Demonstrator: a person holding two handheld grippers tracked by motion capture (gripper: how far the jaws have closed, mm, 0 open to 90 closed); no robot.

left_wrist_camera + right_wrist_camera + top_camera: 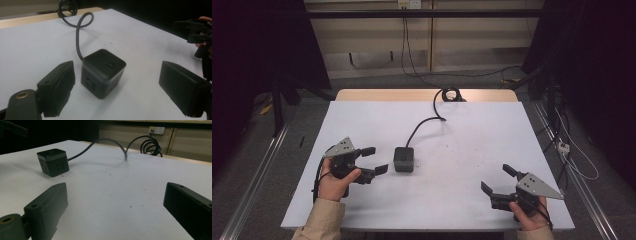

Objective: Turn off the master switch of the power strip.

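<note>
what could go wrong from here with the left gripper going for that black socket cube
1. The left gripper is open and beside the socket cube, not around it; closing from here would likely nudge it rather than grip it.
2. The cube's cable loops back to a coil at the table's far edge; lifting may meet drag and twist the cube.
3. The cube's sides look smooth, so a corner grip might slip.

Socket cube (pixel 404 159) on table (pixel 472 200), between left gripper (pixel 375 160) and right gripper (pixel 498 179).
</note>
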